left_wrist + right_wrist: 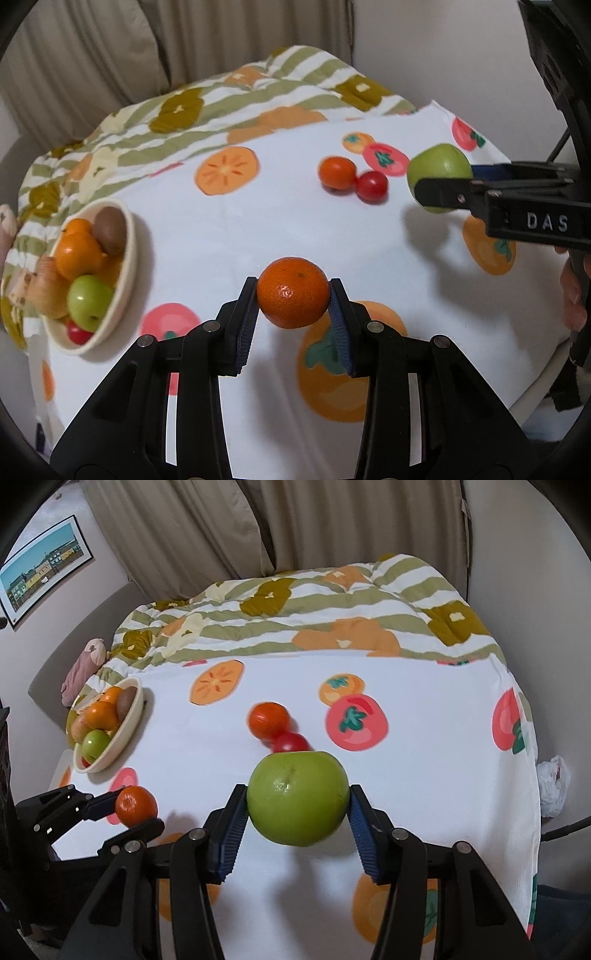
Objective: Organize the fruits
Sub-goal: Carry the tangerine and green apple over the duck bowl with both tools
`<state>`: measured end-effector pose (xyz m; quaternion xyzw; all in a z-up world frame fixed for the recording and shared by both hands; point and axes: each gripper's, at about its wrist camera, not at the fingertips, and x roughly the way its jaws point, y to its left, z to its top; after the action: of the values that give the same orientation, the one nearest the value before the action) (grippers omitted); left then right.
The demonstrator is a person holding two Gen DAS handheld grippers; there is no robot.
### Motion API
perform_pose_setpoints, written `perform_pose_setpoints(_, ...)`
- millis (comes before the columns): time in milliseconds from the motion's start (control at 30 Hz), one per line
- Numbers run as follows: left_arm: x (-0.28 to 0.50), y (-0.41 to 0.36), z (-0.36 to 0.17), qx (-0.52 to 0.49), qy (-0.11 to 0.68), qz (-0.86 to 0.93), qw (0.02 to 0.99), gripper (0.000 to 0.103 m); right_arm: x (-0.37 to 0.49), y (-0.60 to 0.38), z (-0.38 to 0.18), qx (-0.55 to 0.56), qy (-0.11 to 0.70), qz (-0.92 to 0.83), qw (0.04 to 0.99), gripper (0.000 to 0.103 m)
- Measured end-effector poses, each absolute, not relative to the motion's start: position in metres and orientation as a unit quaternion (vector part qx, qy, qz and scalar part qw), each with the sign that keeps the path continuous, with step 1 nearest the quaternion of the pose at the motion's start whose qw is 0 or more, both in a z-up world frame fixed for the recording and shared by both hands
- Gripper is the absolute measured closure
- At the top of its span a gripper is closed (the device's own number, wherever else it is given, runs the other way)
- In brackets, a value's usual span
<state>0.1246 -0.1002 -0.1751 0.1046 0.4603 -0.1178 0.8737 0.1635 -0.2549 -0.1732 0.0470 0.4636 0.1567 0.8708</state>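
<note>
Left wrist view: the left gripper (293,295) has its fingers clamped on a mandarin (293,292), the right gripper (297,805) on a green apple (297,798), both carried above the bed; next, I reckon, both go left to the bowl (130,258).

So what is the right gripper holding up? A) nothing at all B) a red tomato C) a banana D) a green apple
D: the right gripper has its two fingers pressed against the sides of a green apple, lifted above the cloth, while the left gripper holds a mandarin.
</note>
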Motion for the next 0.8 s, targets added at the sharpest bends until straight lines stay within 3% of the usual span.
perform_pose_setpoints(800, 0.128, 0.072, -0.131, 0.075, 0.442, -0.032, 0.893, 0.061, 0.166, -0.099, -0.123, 0.025, 0.438, 0.221, 0.871, 0.053)
